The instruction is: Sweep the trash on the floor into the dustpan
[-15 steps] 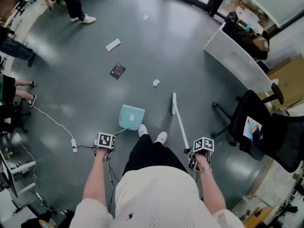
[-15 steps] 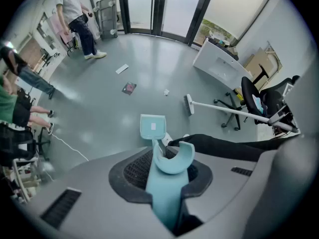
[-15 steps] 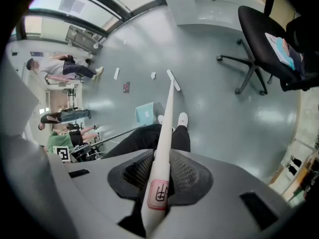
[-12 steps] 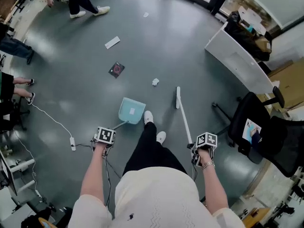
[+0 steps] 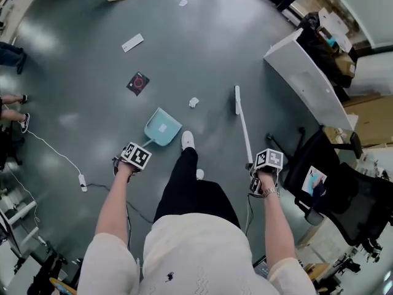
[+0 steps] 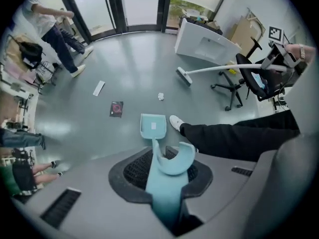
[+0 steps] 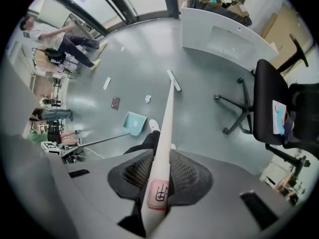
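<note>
The left gripper (image 5: pixel 136 157) is closed on the pale blue handle of the dustpan (image 5: pixel 162 128); in the left gripper view the handle fills the gap between the jaws and its hooked end curls above them. The pan rests on the grey floor (image 5: pixel 73 109), mouth facing away from the person, just beside a white shoe (image 5: pixel 188 140). A small white label sits inside the pan; its print is too small to read. The right gripper (image 5: pixel 267 162) is clamped on the white broom (image 5: pixel 244 129) handle, and the broom head lies on the floor near the white desk (image 5: pixel 301 78). The handle carries a sticker (image 7: pixel 158 195) with a red rounded-square outline around what appears to be a logo, not legible. Crumpled paper (image 5: pixel 193 102) lies between pan and broom head, touching neither. Farther out lie a black packet (image 5: pixel 137 83), a white slip (image 5: pixel 132 42) and a small scrap (image 5: pixel 183 2).
</note>
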Demonstrator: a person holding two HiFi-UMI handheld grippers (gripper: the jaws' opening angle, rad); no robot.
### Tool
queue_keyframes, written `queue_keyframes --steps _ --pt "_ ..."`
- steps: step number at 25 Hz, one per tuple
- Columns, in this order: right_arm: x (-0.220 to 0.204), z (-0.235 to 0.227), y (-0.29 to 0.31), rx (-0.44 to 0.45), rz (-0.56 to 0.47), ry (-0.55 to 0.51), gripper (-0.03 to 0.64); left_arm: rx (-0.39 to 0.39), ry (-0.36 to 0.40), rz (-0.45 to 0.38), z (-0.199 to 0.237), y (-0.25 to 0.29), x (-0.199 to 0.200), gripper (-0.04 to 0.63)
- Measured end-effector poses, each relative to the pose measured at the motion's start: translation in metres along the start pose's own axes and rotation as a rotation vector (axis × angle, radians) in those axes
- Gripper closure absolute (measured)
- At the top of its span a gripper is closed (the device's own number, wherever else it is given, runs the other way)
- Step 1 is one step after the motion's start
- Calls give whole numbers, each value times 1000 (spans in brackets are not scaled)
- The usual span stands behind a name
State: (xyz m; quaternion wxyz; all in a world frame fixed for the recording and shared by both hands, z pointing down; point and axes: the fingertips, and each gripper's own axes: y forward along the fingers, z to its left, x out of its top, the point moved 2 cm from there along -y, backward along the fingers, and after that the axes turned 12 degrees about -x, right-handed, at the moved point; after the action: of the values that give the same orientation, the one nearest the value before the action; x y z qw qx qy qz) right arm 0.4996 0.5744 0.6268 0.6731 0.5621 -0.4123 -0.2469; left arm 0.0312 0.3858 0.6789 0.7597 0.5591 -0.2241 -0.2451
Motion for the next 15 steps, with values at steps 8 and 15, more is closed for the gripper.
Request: queue_keyframes --steps 8,15 --pt "40 55 17 -163 14 -268 506 -38 -6 56 22 9 40 505" --pt "19 85 24 -315 63 -651 503 -52 -49 58 27 14 44 505"
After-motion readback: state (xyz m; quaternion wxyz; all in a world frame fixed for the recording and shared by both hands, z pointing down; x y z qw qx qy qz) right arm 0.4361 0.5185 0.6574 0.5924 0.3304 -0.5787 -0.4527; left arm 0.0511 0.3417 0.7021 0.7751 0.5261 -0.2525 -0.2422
